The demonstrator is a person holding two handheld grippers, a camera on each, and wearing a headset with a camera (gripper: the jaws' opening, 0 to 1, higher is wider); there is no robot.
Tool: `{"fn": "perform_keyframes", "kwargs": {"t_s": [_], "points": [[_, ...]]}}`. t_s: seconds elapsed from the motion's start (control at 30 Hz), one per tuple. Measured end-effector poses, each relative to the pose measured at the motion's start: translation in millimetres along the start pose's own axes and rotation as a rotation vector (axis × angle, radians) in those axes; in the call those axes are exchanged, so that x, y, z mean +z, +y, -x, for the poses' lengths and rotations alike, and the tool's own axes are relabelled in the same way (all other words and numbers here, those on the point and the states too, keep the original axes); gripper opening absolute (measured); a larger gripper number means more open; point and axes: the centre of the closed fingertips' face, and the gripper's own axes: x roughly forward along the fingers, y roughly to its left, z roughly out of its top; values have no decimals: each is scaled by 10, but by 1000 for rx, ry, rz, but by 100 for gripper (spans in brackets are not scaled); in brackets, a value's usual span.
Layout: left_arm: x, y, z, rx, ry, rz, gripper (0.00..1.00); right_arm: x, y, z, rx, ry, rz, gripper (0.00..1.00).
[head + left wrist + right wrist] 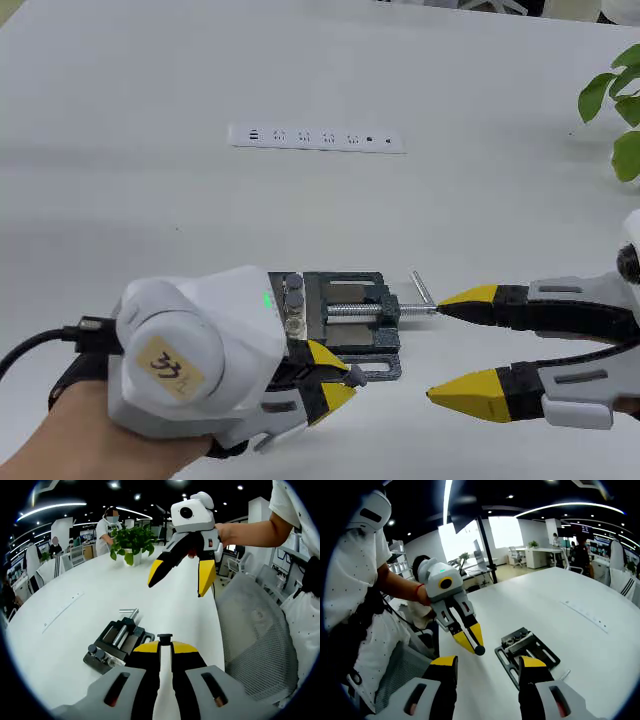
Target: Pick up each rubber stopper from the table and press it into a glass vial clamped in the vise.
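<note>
**Left tongs pinching a stopper, right tongs wide open**

So the left gripper (345,382) is clamped down on a small dark rubber stopper (355,376), pinched right at its yellow tips. It's holding the stopper just beside the near corner of the vise (345,325). The vise sits on the white table (150,200) with glass vials (295,322) gripped at its left end, and they've got grey caps on top. The right gripper (438,347) hangs off the screw-handle side of the vise, jaws spread wide apart. A power strip (316,138) lies farther back, and a leafy plant (618,110) pokes in at the far right.
</note>
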Motion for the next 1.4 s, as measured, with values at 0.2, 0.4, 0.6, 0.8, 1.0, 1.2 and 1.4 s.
{"fn": "perform_keyframes", "kwargs": {"t_s": [0.2,0.4,0.6,0.8,1.0,1.2,1.4], "points": [[150,-76,179,9,-66,23,4,178,192,-116,106,23,32,34],[250,-169,311,9,-115,31,4,268,349,-225,183,76,72,27],[314,-224,403,9,-152,35,4,296,494,-318,248,119,101,20],[323,-247,495,11,-174,35,4,371,603,-384,296,144,120,13],[329,-271,549,11,-183,30,4,405,686,-430,335,168,134,10],[352,-281,579,9,-192,27,4,400,720,-444,354,185,145,9],[361,-289,585,4,-192,23,4,401,715,-434,360,192,149,8]]}}
